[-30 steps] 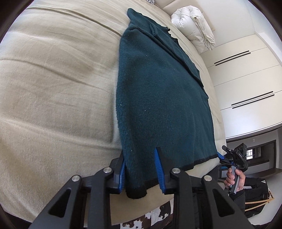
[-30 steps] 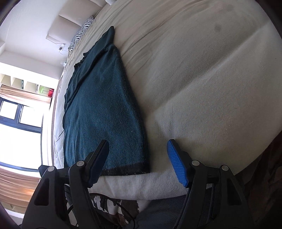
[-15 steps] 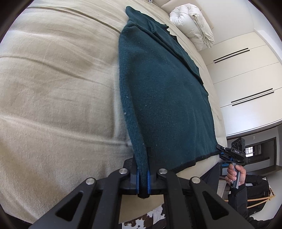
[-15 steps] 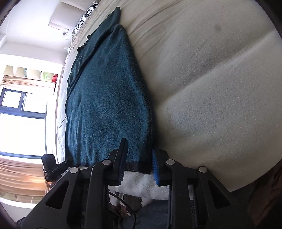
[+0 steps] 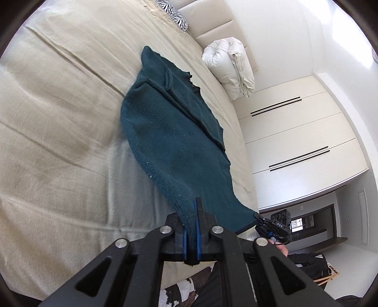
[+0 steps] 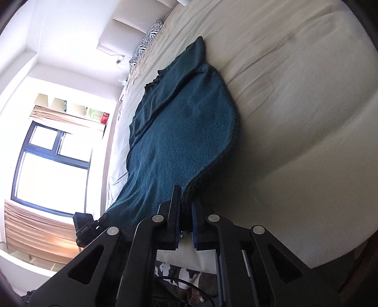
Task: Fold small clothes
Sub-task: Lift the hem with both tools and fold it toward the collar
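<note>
A dark teal knitted sweater (image 5: 174, 132) lies lengthwise on a beige bed (image 5: 59, 141), its sleeves folded in on top. My left gripper (image 5: 191, 233) is shut on one corner of the near hem, and that corner hangs lifted off the bed. In the right wrist view the same sweater (image 6: 179, 132) runs away from me. My right gripper (image 6: 186, 222) is shut on the other hem corner, also raised off the bed (image 6: 307, 118). Each gripper shows small at the edge of the other's view: the right gripper (image 5: 275, 228) and the left gripper (image 6: 86, 228).
A rolled white duvet (image 5: 232, 67) and a zebra-print pillow (image 5: 176, 14) lie at the head of the bed. White wardrobe doors (image 5: 295, 139) stand to one side, a bright window (image 6: 49, 165) to the other. A cowhide rug (image 5: 179, 292) shows below the bed's near edge.
Both grippers went from open around the hem corners to shut on them. Both have since risen, pulling the near end of the sweater up off the bed.
</note>
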{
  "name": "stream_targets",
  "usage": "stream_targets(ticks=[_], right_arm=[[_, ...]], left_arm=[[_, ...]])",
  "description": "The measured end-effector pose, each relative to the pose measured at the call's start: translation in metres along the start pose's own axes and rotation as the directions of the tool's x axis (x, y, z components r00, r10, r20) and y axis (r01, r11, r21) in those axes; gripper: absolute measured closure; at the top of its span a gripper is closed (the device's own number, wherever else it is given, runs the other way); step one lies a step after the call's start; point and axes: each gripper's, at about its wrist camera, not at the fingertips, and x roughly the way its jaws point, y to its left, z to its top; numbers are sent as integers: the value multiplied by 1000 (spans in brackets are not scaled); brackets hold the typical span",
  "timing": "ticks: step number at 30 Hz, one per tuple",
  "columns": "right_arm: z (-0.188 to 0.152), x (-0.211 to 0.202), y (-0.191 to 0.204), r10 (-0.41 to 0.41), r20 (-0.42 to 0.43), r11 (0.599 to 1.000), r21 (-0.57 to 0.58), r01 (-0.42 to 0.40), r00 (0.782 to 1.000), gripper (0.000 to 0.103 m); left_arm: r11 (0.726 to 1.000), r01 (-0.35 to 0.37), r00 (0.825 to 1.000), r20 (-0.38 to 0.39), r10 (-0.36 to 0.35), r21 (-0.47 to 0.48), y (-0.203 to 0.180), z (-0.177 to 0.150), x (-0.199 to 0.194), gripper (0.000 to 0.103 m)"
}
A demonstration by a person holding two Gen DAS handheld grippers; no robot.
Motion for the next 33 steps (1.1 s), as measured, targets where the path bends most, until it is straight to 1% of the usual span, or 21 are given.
stream_targets(ticks=[3,6,9,13,19,25,29,33], right_arm=[[16,-1,11,52,49,999,8,-52,997,97],[35,1,20,88,94,996,11,-89,992,97],[55,4,25,106,130,994,20,-109,986,97],[80,9,30,117,177,991,37,-125,977,97],[124,23,37,105,222,992,44,-118,969,97],[175,51,48,88,247,995,29,-98,965,97],[211,73,52,63,258,997,27,-73,964,97],[247,104,51,21,261,999,37,-32,965,97]], left_arm=[[997,68,997,44,-68,-20,-8,12,-6,96],[993,113,991,82,-110,-32,-15,27,-7,96],[989,142,984,117,-136,-46,-17,43,-7,96],[979,184,975,147,-170,-90,-13,64,-1,96],[967,215,965,183,-189,-134,-5,104,14,96],[970,205,963,202,-176,-131,-5,152,35,96],[968,200,963,214,-166,-151,3,187,53,96],[974,167,968,215,-131,-156,11,218,75,96]])
